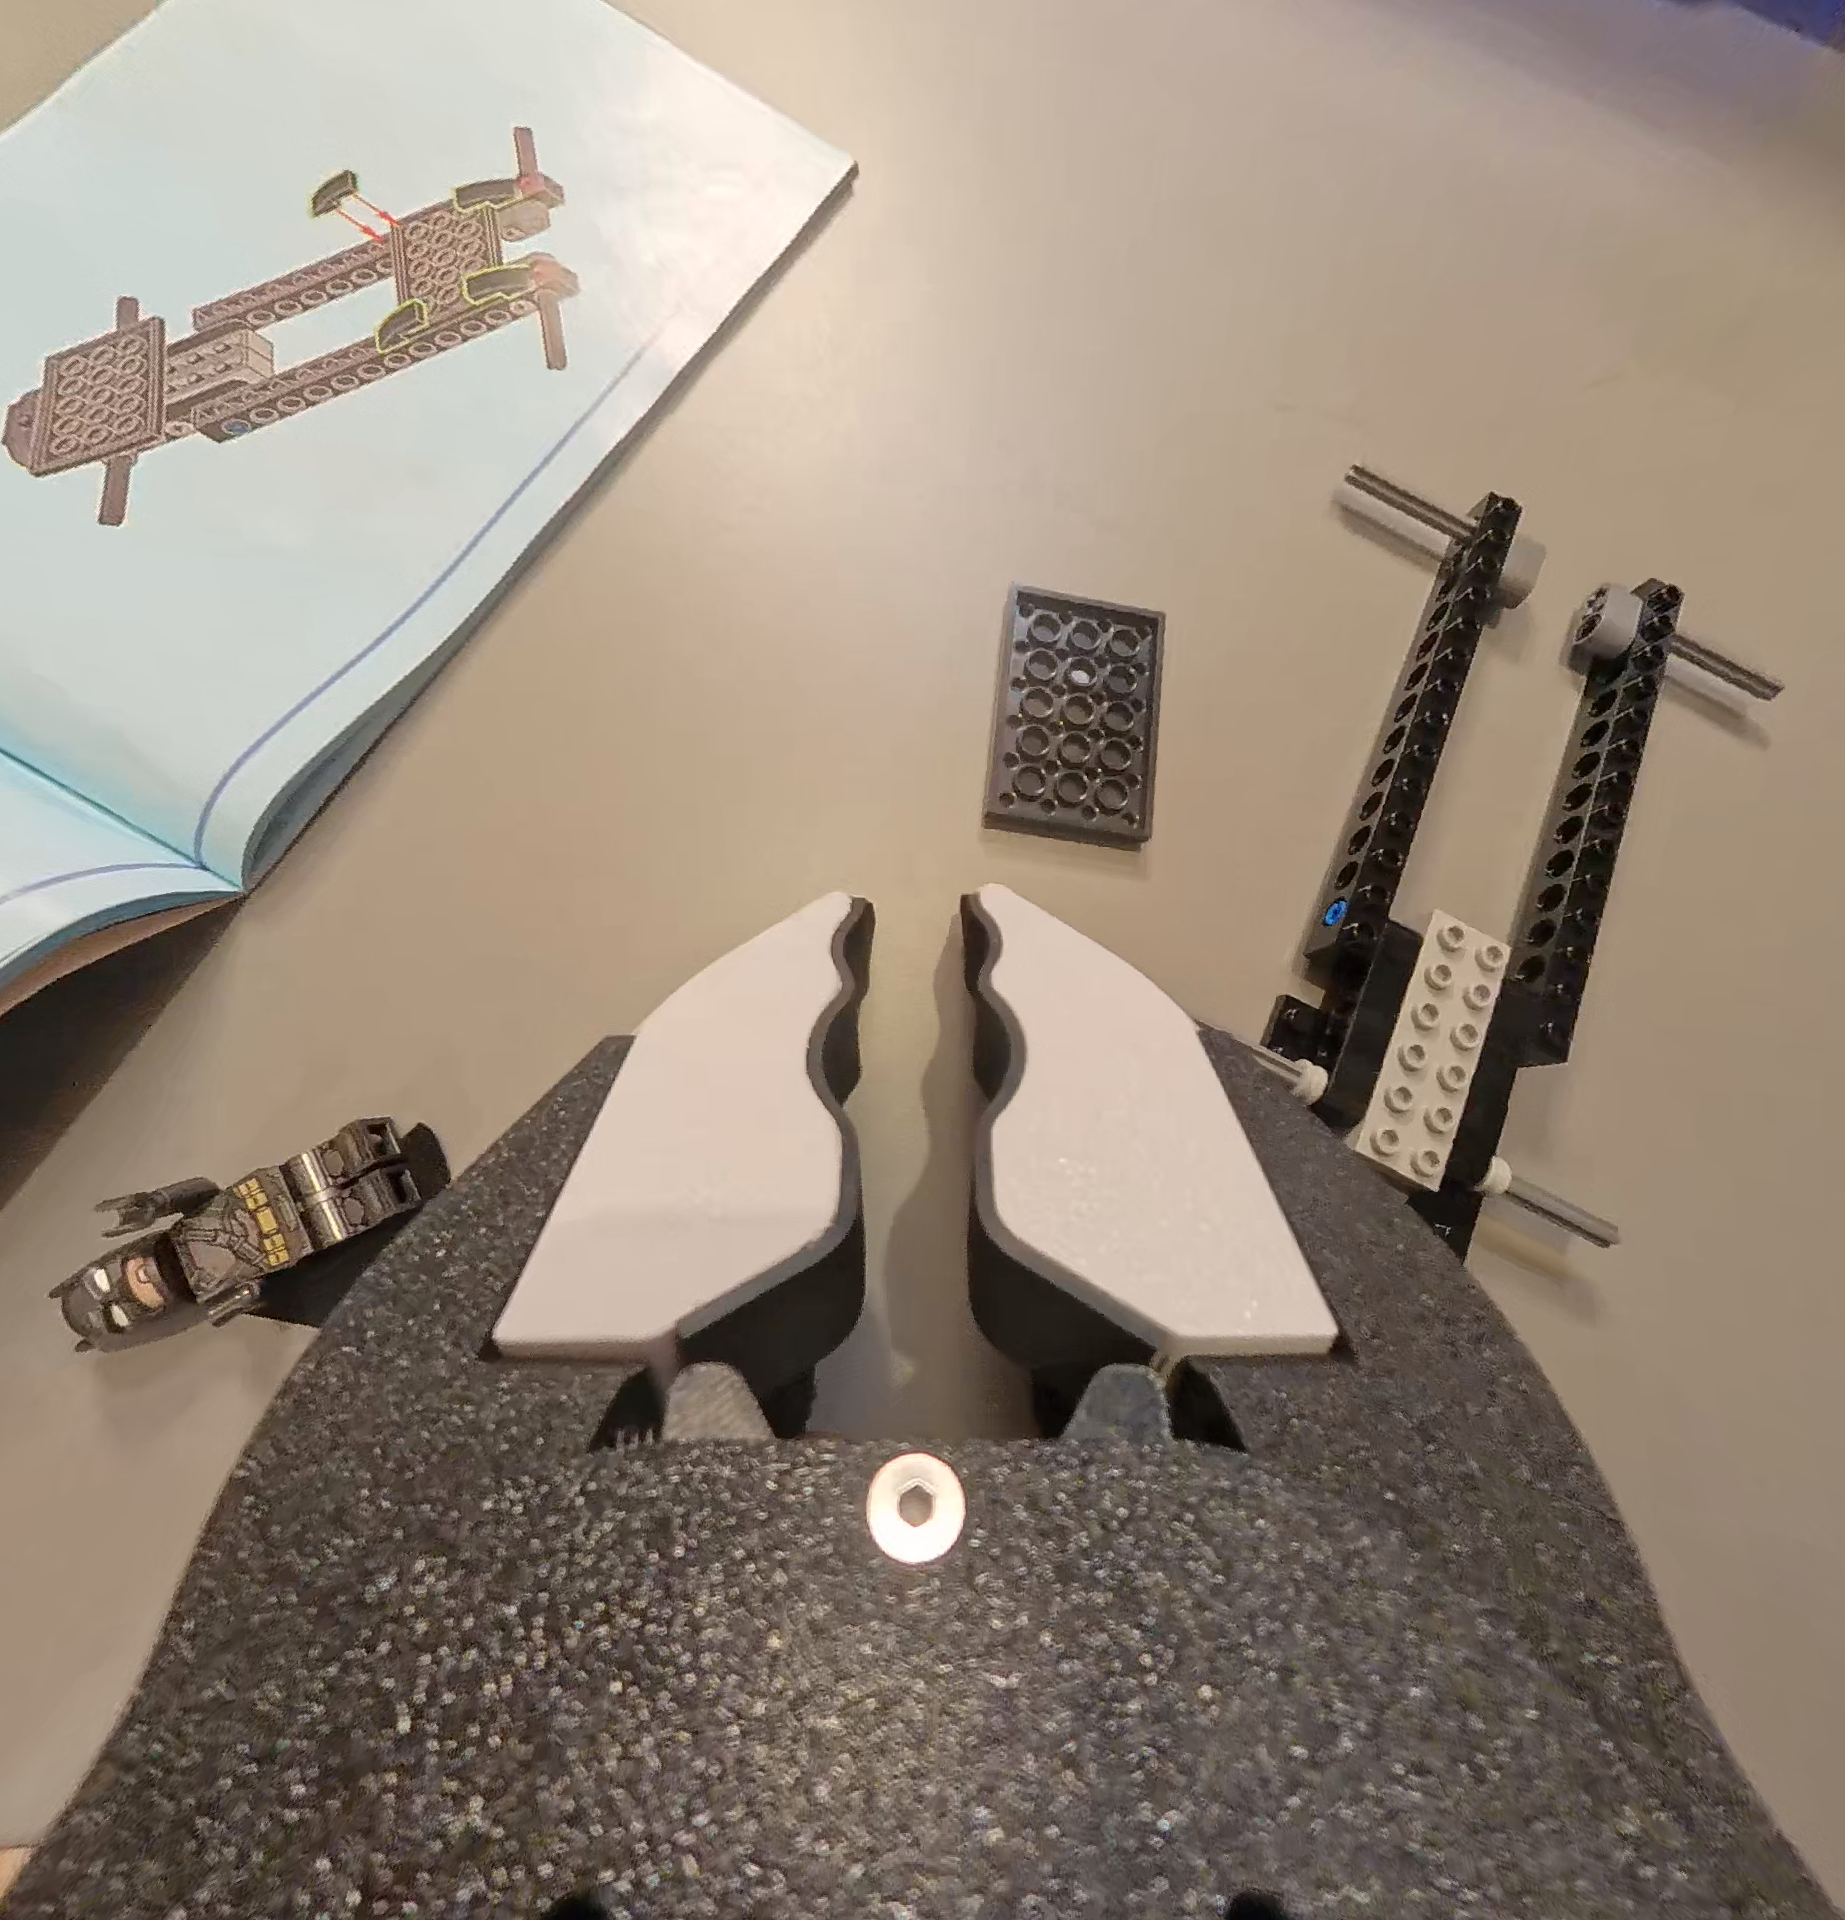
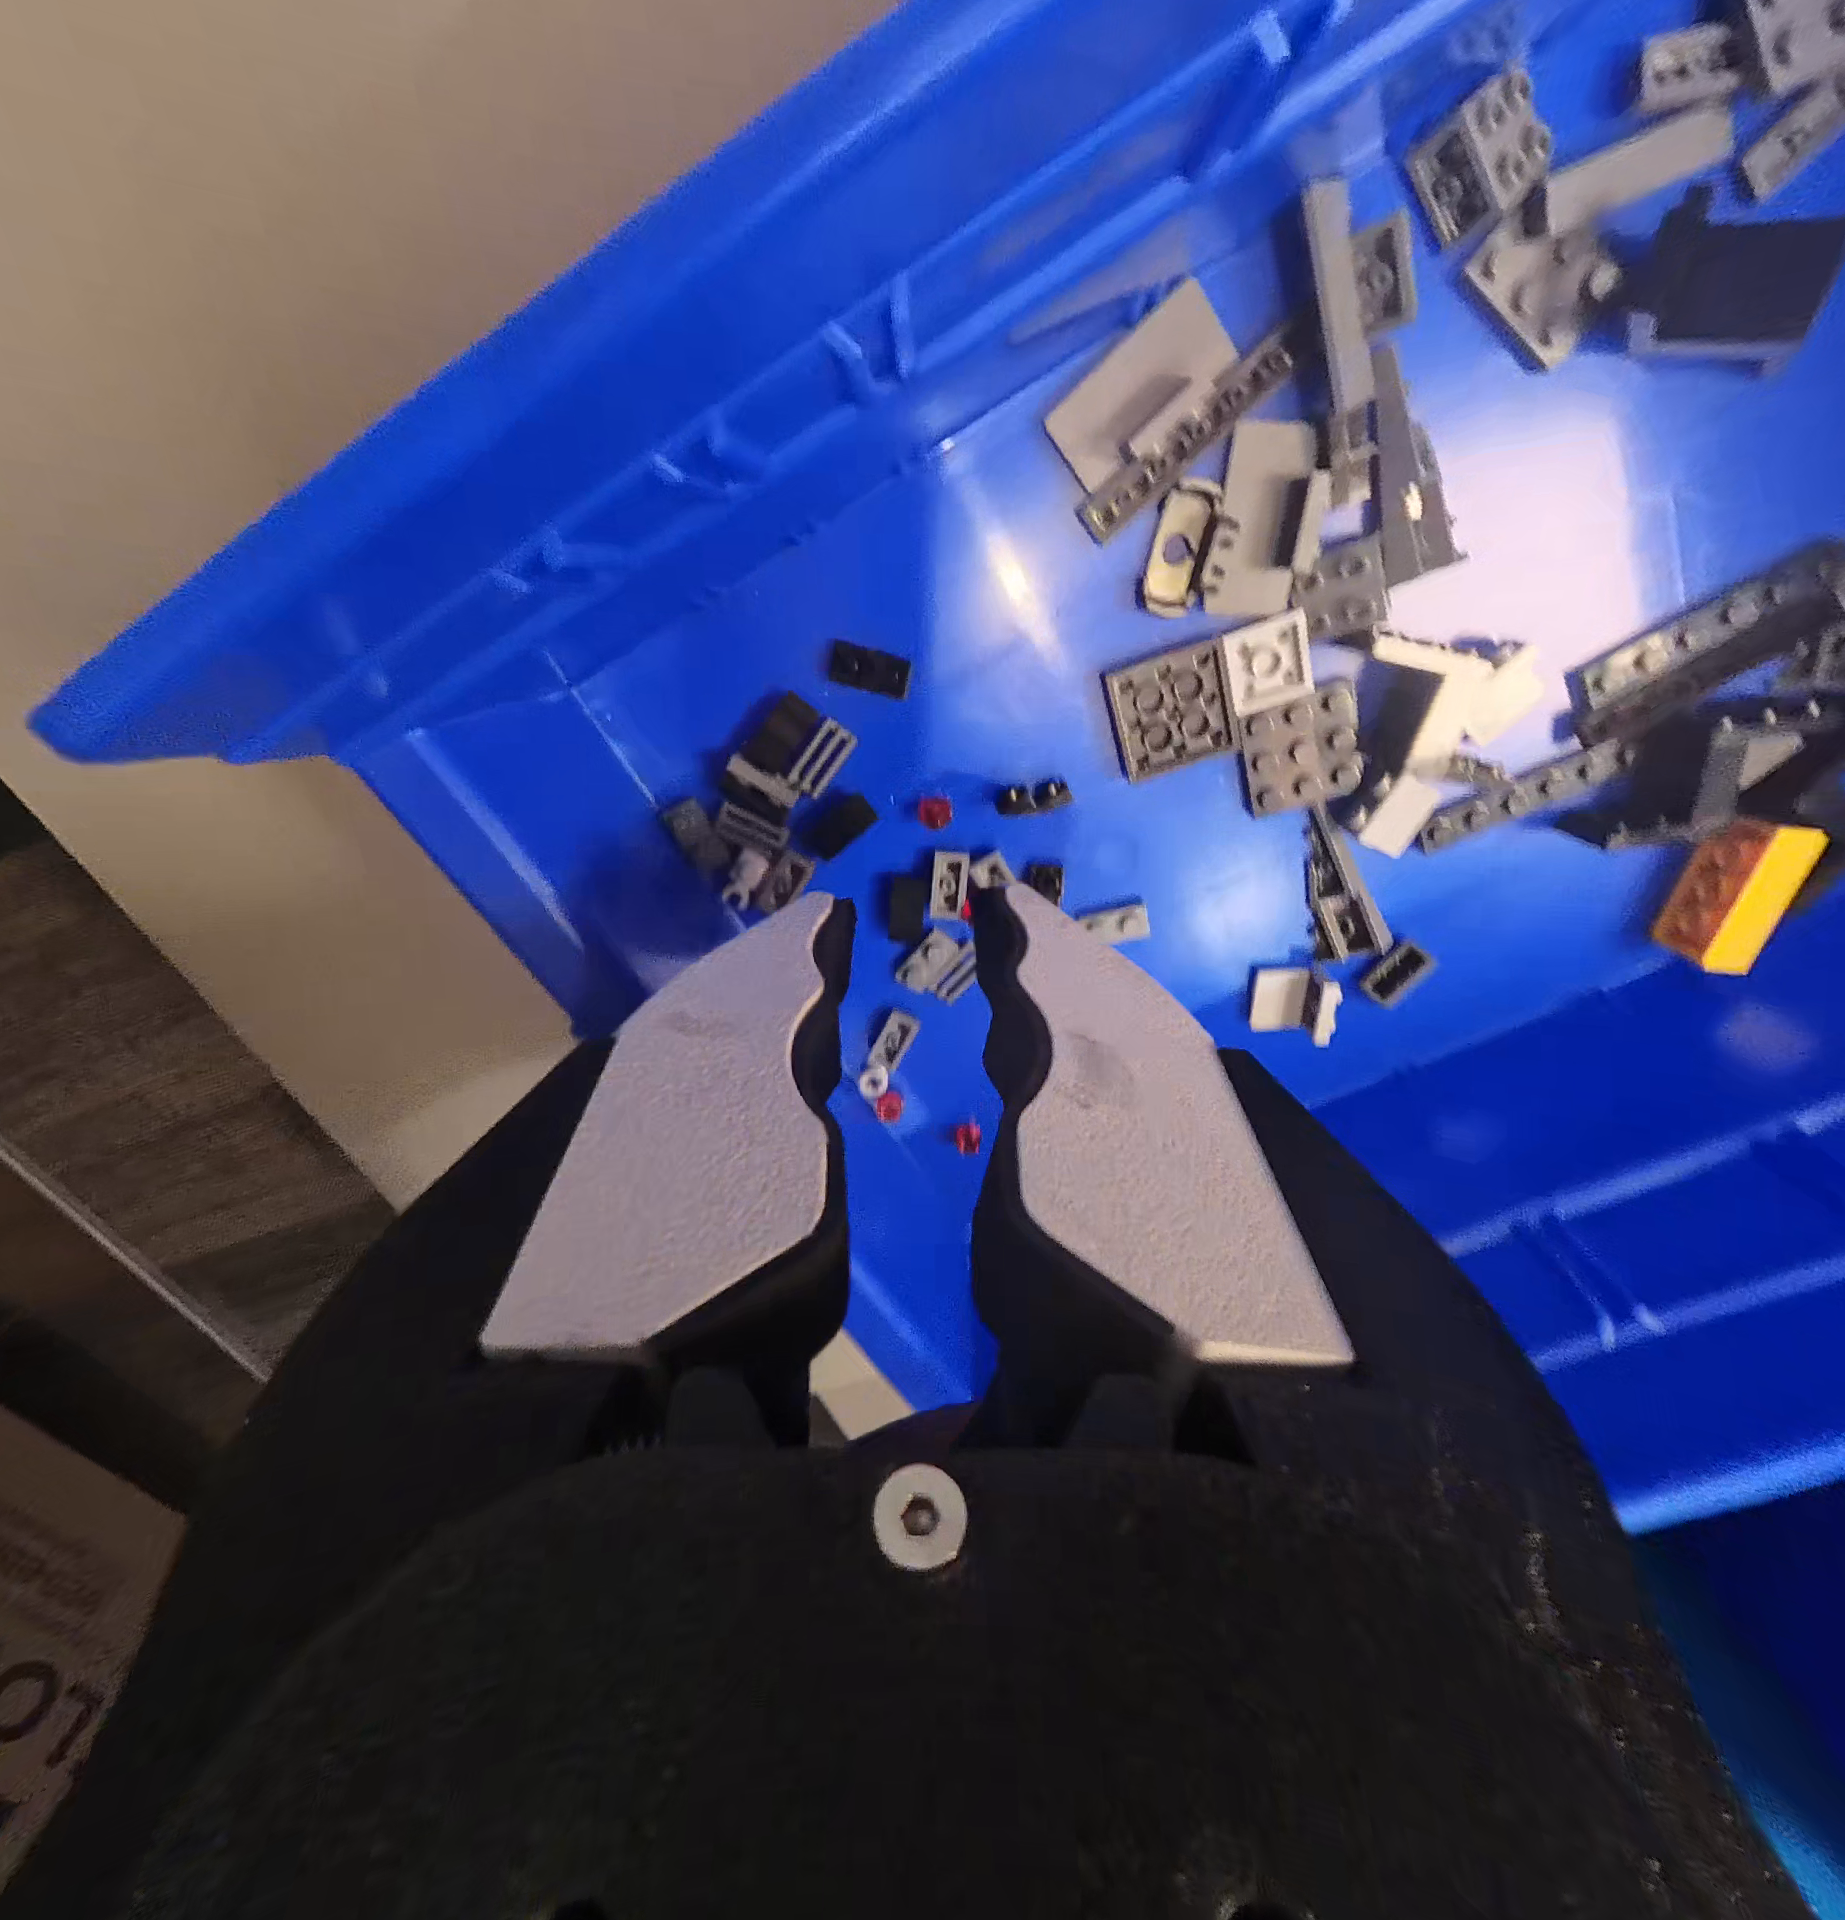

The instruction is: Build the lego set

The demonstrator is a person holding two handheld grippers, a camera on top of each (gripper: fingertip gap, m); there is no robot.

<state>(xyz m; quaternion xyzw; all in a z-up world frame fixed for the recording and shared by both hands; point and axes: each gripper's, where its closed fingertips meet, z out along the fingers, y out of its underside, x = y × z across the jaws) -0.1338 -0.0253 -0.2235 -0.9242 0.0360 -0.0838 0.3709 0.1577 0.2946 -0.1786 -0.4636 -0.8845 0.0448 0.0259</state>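
Note:
My left gripper (image 1: 916, 914) hangs over the beige table (image 1: 1105, 312), its jaws a little apart with only bare table between them. A dark grey studded plate (image 1: 1079, 717) lies upside down just ahead and to the right. A black beam assembly (image 1: 1437, 831) with grey axles and a light grey plate (image 1: 1437, 1049) lies at the right. My right gripper (image 2: 913, 914) is over a blue bin (image 2: 689, 416), jaws apart and not pressing on anything. Small grey and black pieces (image 2: 949, 883) and a red stud (image 2: 933, 812) lie on the bin floor below the fingertips.
An open instruction booklet (image 1: 274, 416) lies at the upper left. A dark minifigure (image 1: 243, 1236) lies left of my left gripper. The bin also holds several grey plates (image 2: 1172, 707) and an orange and yellow brick (image 2: 1744, 899). A cardboard box (image 2: 24, 1558) stands at the lower left. The grippers' ends are close to 45 cm from one another. From my right tips it is roughly 4 cm to the red stud (image 2: 933, 812); from my left, 45 cm.

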